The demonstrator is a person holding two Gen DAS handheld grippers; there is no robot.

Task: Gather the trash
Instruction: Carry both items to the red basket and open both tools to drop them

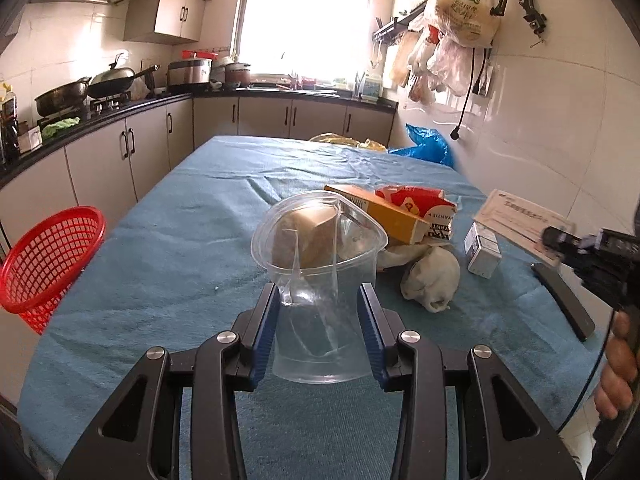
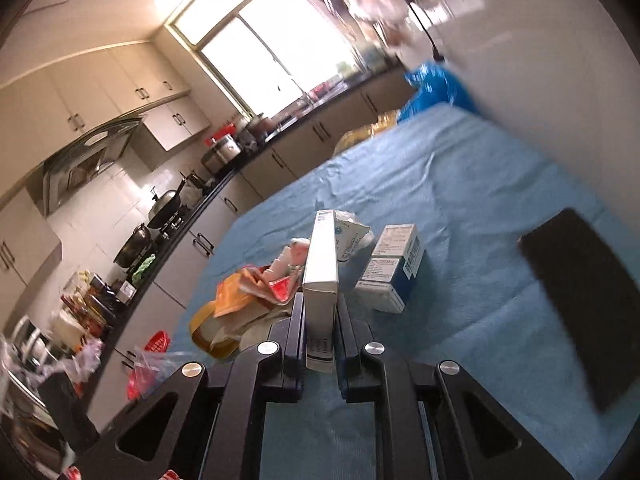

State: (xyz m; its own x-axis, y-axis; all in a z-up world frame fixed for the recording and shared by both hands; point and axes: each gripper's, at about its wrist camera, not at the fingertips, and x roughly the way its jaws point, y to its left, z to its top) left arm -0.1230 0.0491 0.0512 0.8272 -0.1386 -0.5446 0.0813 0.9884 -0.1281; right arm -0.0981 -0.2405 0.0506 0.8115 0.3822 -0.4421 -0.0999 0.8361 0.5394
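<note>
My left gripper [image 1: 319,300] is shut on a clear plastic cup [image 1: 320,280], squeezing it and holding it above the blue tablecloth [image 1: 160,264]. Behind the cup lie an orange and red carton [image 1: 404,212], a crumpled white wad [image 1: 430,280] and a small white box [image 1: 483,250]. My right gripper [image 2: 320,312] is shut on a flat white carton [image 2: 322,276] held on edge; it shows at the right of the left wrist view [image 1: 520,216]. A red mesh basket [image 1: 48,264] stands off the table's left edge.
A black flat object [image 2: 580,304] lies on the cloth at right. A white and blue box [image 2: 396,268] and crumpled wrappers [image 2: 256,292] lie ahead of the right gripper. A blue bag [image 1: 428,146] sits at the far corner by the tiled wall. Kitchen counters run along the left.
</note>
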